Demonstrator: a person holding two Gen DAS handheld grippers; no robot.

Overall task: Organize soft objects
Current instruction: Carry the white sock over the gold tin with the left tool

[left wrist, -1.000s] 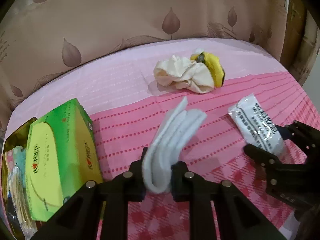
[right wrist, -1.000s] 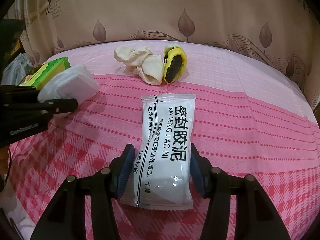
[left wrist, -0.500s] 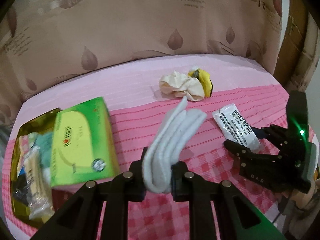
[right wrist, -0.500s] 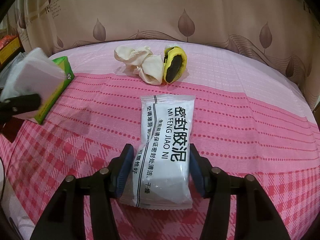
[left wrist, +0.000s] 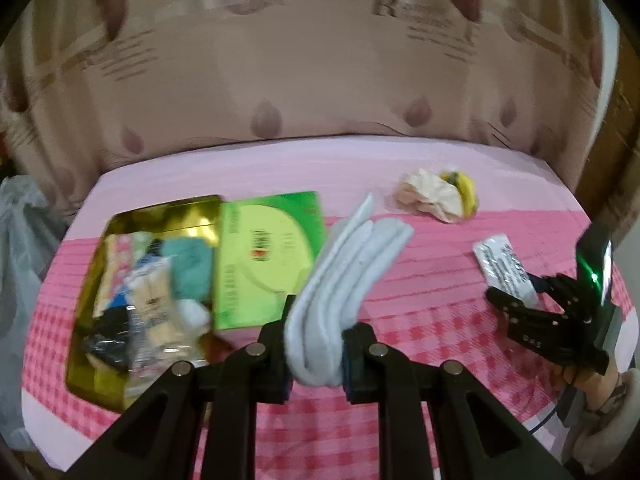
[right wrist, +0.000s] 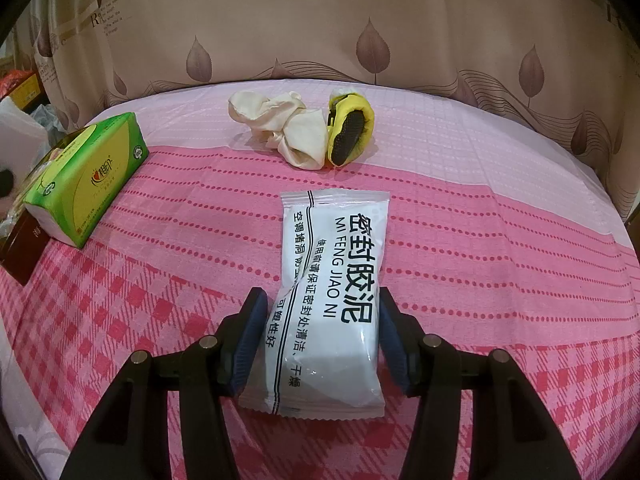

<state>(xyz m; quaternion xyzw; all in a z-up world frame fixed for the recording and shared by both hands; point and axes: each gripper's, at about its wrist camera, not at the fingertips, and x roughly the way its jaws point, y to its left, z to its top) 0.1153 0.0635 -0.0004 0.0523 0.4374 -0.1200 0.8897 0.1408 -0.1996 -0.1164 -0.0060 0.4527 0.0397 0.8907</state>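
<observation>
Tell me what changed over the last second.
The left gripper, still shut on the folded white cloth, rose and swung left, bringing the gold tray fully into view. The right gripper stayed around the white packet; the green tissue pack stayed put.
</observation>
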